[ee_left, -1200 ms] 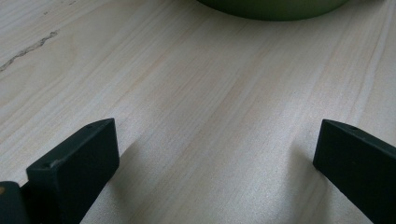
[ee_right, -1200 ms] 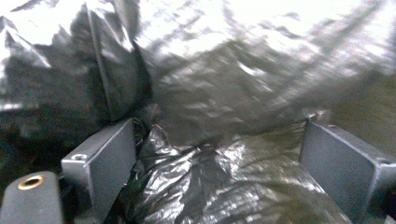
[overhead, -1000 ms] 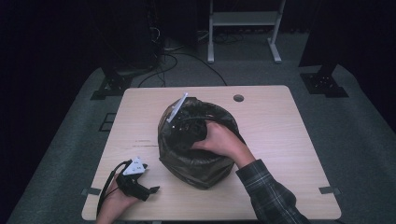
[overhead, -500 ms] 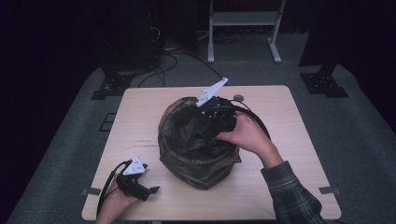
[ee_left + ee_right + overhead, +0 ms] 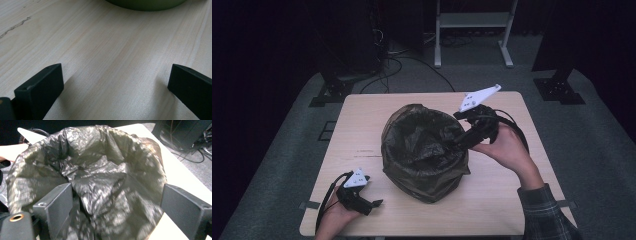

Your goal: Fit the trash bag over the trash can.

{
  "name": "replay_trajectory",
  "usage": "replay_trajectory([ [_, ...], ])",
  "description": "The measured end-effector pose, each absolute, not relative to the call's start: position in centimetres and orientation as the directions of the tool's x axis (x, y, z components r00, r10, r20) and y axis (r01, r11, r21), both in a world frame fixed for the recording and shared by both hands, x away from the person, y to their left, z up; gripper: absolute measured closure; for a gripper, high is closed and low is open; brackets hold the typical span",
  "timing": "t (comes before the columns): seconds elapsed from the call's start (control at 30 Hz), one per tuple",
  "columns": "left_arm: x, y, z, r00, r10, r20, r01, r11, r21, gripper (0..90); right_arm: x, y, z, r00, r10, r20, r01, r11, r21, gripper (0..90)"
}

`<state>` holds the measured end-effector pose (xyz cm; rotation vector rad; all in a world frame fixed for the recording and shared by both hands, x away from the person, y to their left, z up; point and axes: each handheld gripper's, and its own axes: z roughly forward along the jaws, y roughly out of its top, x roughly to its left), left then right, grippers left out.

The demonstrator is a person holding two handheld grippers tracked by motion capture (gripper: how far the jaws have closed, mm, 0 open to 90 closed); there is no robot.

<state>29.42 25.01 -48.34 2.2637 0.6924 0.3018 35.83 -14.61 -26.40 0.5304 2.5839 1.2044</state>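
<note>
bin liner (image 5: 424, 145) sits in its bin mid-desk as the right tongs pull back to the rim.

a second ago the right tongs (image 5: 458, 142) were deep over the middle of the black bag; now they have swung out to the bin's right edge, tips just inside the rim, jaws spread wide with crumpled plastic between them but nothing pinched. that reads, as a judgement, like pressing the liner down is finished and the rim on that side is next to be tucked or caught. the left tongs (image 5: 374, 204) have not moved: low on the bare desk (image 5: 492, 200) near the front left corner, jaws wide apart and empty, the bin's green base (image 5: 146, 5) just ahead.
</note>
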Motion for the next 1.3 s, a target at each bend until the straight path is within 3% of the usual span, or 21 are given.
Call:
replay_trajectory([
  [0.6, 29.4, 25.0, -48.3, 0.827, 0.562, 0.008, 0.389, -0.583, 0.714, 0.0, 33.2, -23.0, -28.8, -0.865, 0.502, 0.022, 0.284, 0.453, 0.845, 9.2],
  [0.87, 29.4, 25.0, -48.3, 0.827, 0.562, 0.008, 0.389, -0.584, 0.713, 0.0, 31.4, -25.9, -33.0, -0.823, 0.566, 0.044, 0.34, 0.429, 0.837, 9.1],
  [1.3, 29.4, 25.0, -48.3, 0.827, 0.562, 0.009, 0.388, -0.584, 0.713, 0.0, 28.5, -27.5, -38.5, -0.774, 0.633, 0.012, 0.35, 0.412, 0.841, 9.2],
])
